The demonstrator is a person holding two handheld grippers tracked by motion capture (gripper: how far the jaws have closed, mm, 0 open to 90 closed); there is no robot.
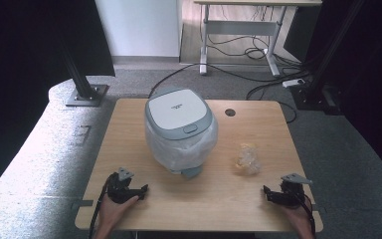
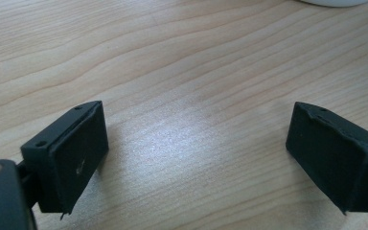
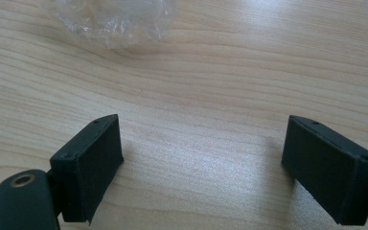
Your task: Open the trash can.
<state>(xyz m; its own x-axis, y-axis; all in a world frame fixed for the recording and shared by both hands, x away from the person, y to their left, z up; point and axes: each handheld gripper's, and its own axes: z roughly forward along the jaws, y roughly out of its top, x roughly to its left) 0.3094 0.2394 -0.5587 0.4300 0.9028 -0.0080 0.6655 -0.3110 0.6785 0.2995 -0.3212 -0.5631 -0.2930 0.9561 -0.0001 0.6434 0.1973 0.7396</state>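
Observation:
A small bin with a grey-and-white lid and a clear plastic liner stands mid-table. To its right lies a crumpled clear plastic bag with something yellowish inside; its edge reaches the top of the right gripper view. My left gripper rests near the front left edge, held by a hand, open with only bare wood between its jaws. My right gripper sits near the front right edge, also open and empty, a short way in front of the bag.
The wooden table has a cable hole at the back right. Grey carpet surrounds it, with a black stand foot at the left, a desk frame and cables behind.

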